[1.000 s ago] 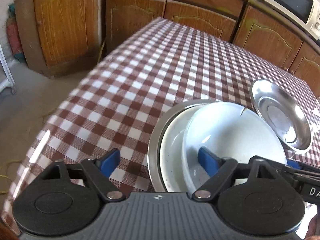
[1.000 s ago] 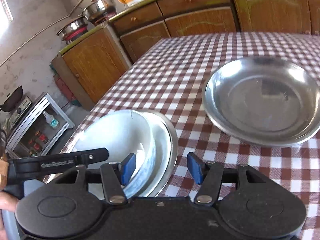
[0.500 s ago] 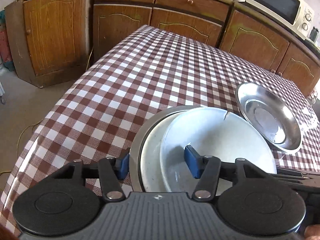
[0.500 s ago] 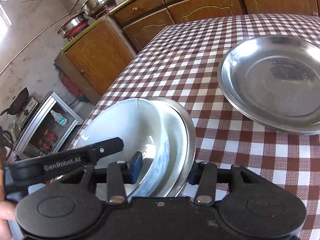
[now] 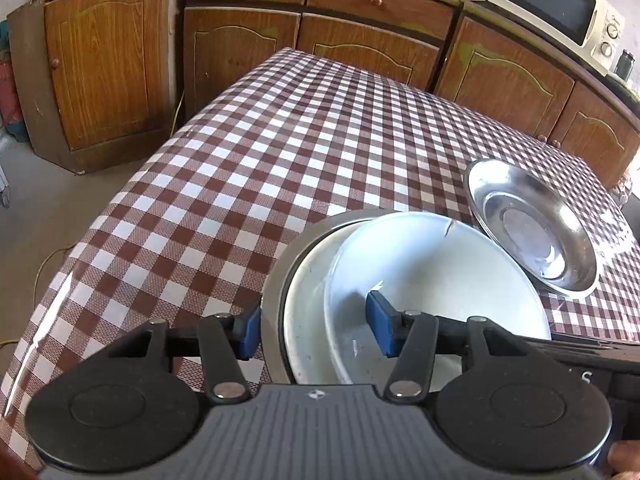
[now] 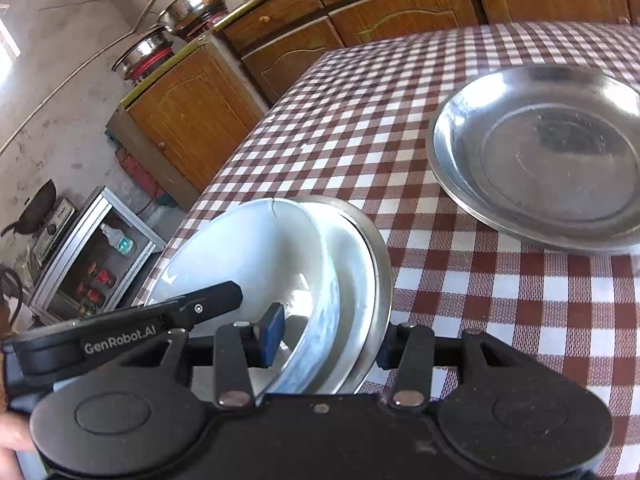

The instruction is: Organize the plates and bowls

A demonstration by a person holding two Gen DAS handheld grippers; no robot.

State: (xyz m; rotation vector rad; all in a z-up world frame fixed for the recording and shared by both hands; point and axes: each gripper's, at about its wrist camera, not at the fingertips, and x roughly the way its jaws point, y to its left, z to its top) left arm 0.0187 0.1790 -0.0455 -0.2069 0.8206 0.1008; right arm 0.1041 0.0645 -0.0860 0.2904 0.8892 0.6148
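While both grippers angle down at the table edge, I see my left gripper (image 5: pixel 314 330) clamped across the rims of the stacked bowls (image 5: pixel 436 280), one pad outside, one inside. My right gripper (image 6: pixel 326 338) clamps the opposite rim of the same stack. Just beyond sit steel plates (image 6: pixel 544 156) on the checkered table (image 5: pixel 280 152).

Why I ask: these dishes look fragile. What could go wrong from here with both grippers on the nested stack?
1. The top white bowl sits tilted and has a rim crack; pressure from the left gripper and right gripper might worsen it.
2. Each grip spans several loose rims, so bowls may slip apart on lifting.
3. The stack sits near the table edge.
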